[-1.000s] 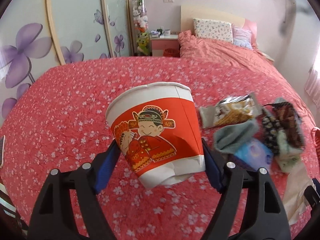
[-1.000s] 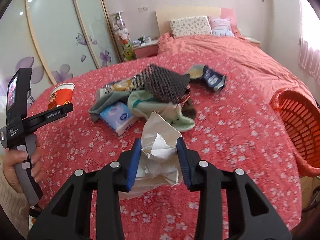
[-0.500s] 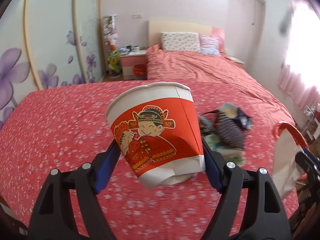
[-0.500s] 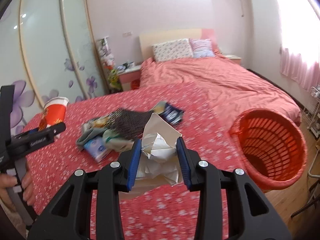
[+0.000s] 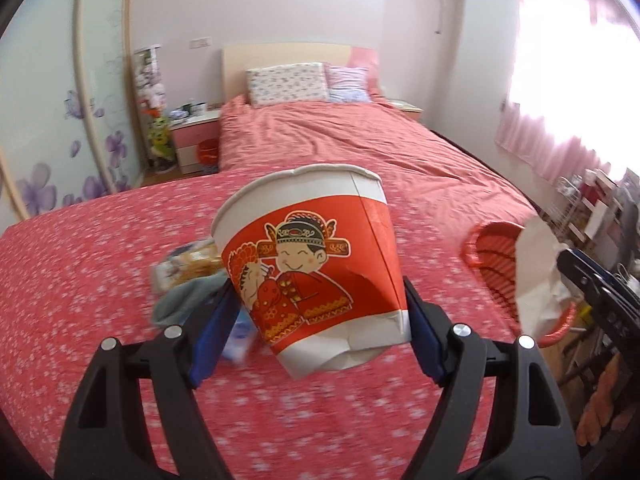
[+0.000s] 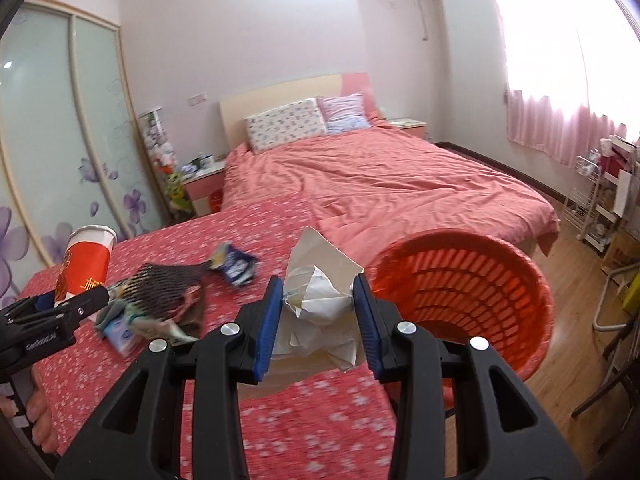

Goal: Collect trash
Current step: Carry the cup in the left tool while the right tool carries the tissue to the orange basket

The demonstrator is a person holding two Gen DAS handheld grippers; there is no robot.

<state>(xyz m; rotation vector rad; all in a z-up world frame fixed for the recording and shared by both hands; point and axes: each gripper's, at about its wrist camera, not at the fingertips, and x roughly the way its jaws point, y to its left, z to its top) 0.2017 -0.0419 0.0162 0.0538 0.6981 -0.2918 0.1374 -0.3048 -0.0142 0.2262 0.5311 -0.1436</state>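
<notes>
My left gripper (image 5: 320, 320) is shut on a red and white paper cup (image 5: 312, 256) with a cartoon figure, held above the red flowered bedspread (image 5: 100, 264). The cup also shows at the left of the right wrist view (image 6: 86, 260). My right gripper (image 6: 318, 320) is shut on crumpled white paper (image 6: 320, 300), just left of the orange plastic basket (image 6: 464, 300) beside the bed. In the left wrist view the paper (image 5: 534, 276) hangs in front of the basket (image 5: 492, 260) at the right.
A pile of clothes and wrappers lies on the bedspread: dark netted cloth (image 6: 168, 292), blue tissue pack (image 6: 120, 330), blue wrapper (image 6: 236, 266), snack bag (image 5: 192, 268). A wire rack (image 6: 596, 200) and wooden floor (image 6: 560, 364) lie to the right.
Both grippers have swung right with their loads. The orange basket has come close to the right gripper, and the pile has slid to the left in both views.
</notes>
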